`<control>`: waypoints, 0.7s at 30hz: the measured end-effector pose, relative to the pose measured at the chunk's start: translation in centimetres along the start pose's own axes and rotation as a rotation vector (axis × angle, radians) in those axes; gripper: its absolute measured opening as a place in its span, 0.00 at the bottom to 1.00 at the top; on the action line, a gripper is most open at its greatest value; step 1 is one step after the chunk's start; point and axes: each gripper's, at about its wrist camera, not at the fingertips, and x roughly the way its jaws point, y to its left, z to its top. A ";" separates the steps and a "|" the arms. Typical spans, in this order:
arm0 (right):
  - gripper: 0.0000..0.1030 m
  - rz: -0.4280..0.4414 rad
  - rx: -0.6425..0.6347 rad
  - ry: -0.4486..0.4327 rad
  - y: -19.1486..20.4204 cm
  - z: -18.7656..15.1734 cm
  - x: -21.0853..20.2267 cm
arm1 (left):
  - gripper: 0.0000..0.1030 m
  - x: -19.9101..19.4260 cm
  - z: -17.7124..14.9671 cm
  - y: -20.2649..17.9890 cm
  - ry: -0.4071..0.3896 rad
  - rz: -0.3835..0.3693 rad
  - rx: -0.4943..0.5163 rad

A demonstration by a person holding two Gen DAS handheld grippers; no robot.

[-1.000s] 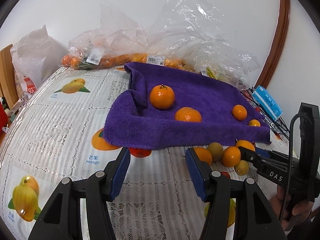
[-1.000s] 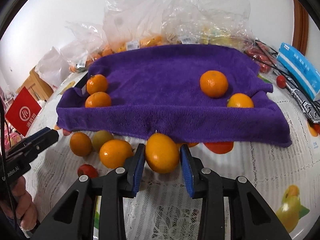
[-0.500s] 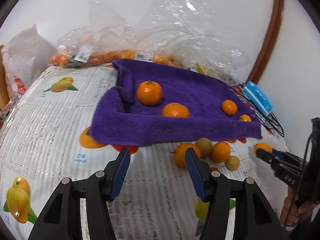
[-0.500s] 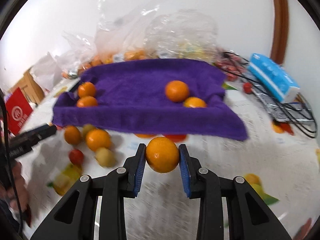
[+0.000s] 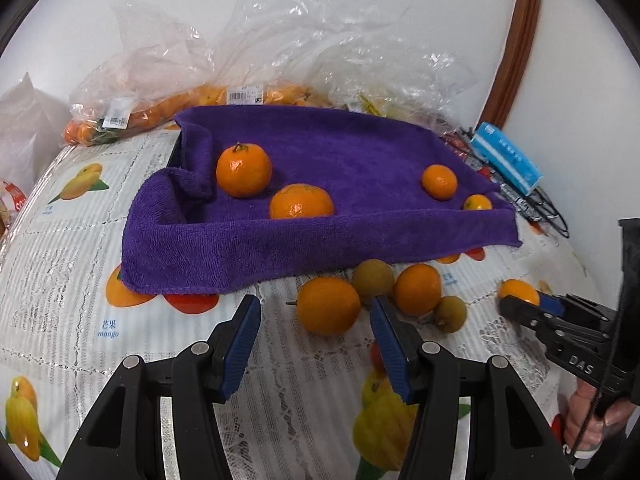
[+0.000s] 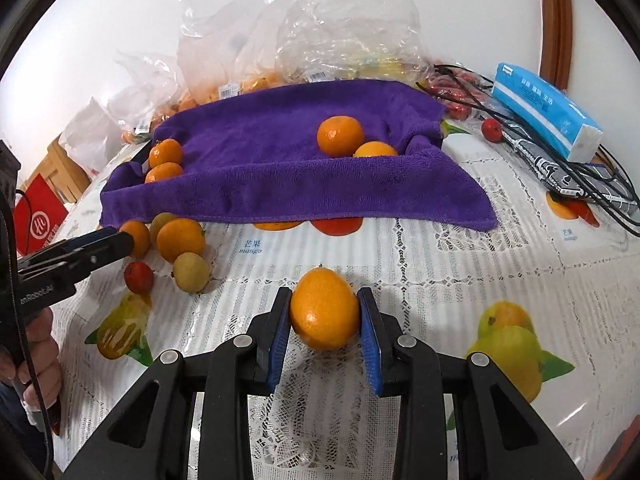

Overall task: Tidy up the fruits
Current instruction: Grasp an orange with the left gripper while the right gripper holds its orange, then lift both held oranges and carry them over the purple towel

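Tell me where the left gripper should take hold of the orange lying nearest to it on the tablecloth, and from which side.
Grip the nearest orange across its widest middle, coming from the near side with the open left gripper angled down. Its near face is clear. A greenish fruit sits close behind on the right, so keep that finger shallow.

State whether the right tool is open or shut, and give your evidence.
Shut, gripping fruit. In the right wrist view the right tool has both blue pads pressed against the sides of an orange fruit held between them.

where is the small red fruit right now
In the right wrist view it lies low left on the tablecloth, beside the yellow-green fruit.
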 end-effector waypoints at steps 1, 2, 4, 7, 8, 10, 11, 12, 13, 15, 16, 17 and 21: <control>0.32 0.000 0.000 0.000 0.0 0.0 0.0 | 0.52 0.3 0.0 0.0 0.014 0.002 0.000; 0.32 -0.001 -0.001 0.000 0.0 0.0 0.0 | 0.52 0.6 0.1 -0.1 0.028 0.004 -0.001; 0.32 0.001 0.001 0.000 -0.1 0.0 0.0 | 0.52 1.0 0.4 -0.2 0.033 0.030 -0.001; 0.32 0.000 0.004 0.001 -0.1 0.1 0.0 | 0.50 1.4 0.6 -0.8 0.039 0.040 0.019; 0.32 -0.001 0.003 0.001 -0.1 0.1 0.0 | 0.49 1.4 0.5 -1.1 0.041 0.046 0.032; 0.32 0.002 0.005 0.001 -0.1 0.1 0.0 | 0.45 1.5 0.5 -1.3 0.043 0.044 0.047; 0.32 0.008 0.010 0.000 -0.2 0.0 0.0 | 0.44 1.4 0.5 -1.3 0.044 0.046 0.048; 0.32 0.015 0.017 -0.001 -0.2 0.1 0.0 | 0.41 1.4 0.5 -1.3 0.043 0.050 0.046; 0.32 0.026 0.026 -0.003 -0.3 0.1 0.0 | 0.40 1.4 0.5 -1.2 0.042 0.053 0.042; 0.31 0.041 0.048 -0.006 -0.7 0.0 -0.1 | 0.36 1.3 0.5 -1.0 0.039 0.041 0.030; 0.31 0.045 0.055 -0.008 -0.8 0.0 -0.1 | 0.36 1.3 0.5 -0.9 0.037 0.027 0.024; 0.31 0.044 0.057 -0.008 -0.9 0.0 -0.1 | 0.36 1.3 0.5 -0.8 0.036 0.018 0.020; 0.32 0.033 0.051 -0.010 -0.6 0.0 -0.1 | 0.36 1.2 0.5 -0.8 0.033 0.009 0.014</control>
